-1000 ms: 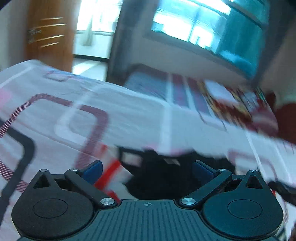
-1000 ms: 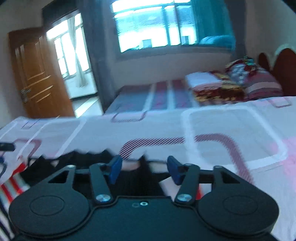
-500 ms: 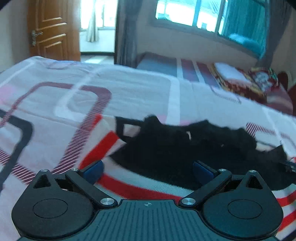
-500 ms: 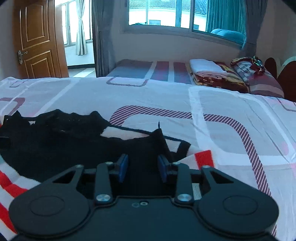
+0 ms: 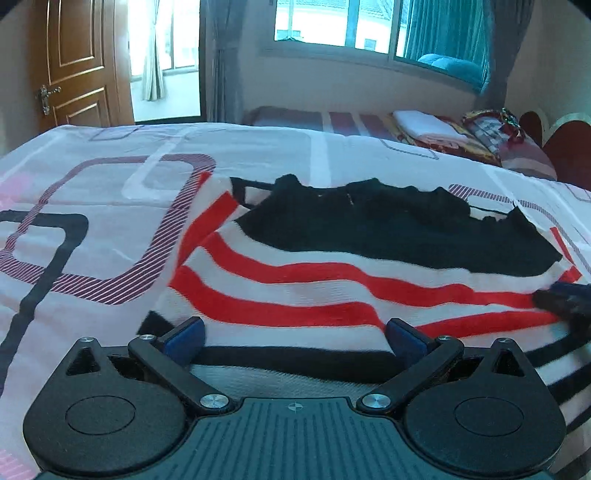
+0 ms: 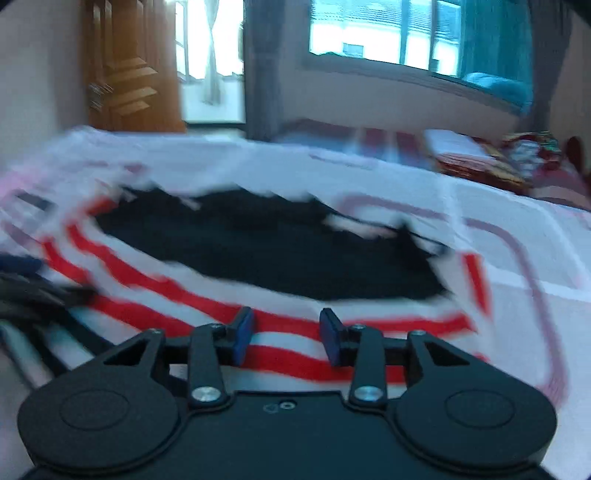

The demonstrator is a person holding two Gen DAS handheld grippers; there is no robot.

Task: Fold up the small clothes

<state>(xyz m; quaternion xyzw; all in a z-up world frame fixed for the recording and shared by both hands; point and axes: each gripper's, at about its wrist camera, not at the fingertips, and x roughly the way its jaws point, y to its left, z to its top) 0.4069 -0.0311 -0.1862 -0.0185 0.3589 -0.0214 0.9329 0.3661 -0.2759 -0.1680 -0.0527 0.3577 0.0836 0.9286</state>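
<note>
A small knit garment point(image 5: 332, 280) with red, white and black stripes and a black upper part lies spread on the bed. My left gripper point(image 5: 293, 338) is open, low over its near left hem, holding nothing. My right gripper point(image 6: 286, 338) is open with a narrower gap, over the garment's point(image 6: 266, 258) near right part, holding nothing; this view is blurred. The right gripper's tip shows at the right edge of the left wrist view point(image 5: 565, 299), resting on the stripes. The left gripper's fingers point(image 6: 22, 284) show at the left edge of the right wrist view.
The bed sheet point(image 5: 92, 206) is white with pink, purple and black rounded-rectangle patterns. A second bed with folded blankets and pillows point(image 5: 443, 129) stands behind. A wooden door point(image 5: 81, 70) is at the back left, a window point(image 5: 369, 29) at the back.
Both grippers have pulled back toward the near hem and the garment now lies spread flat. The right gripper, nearly closed half a second ago, has opened wider.
</note>
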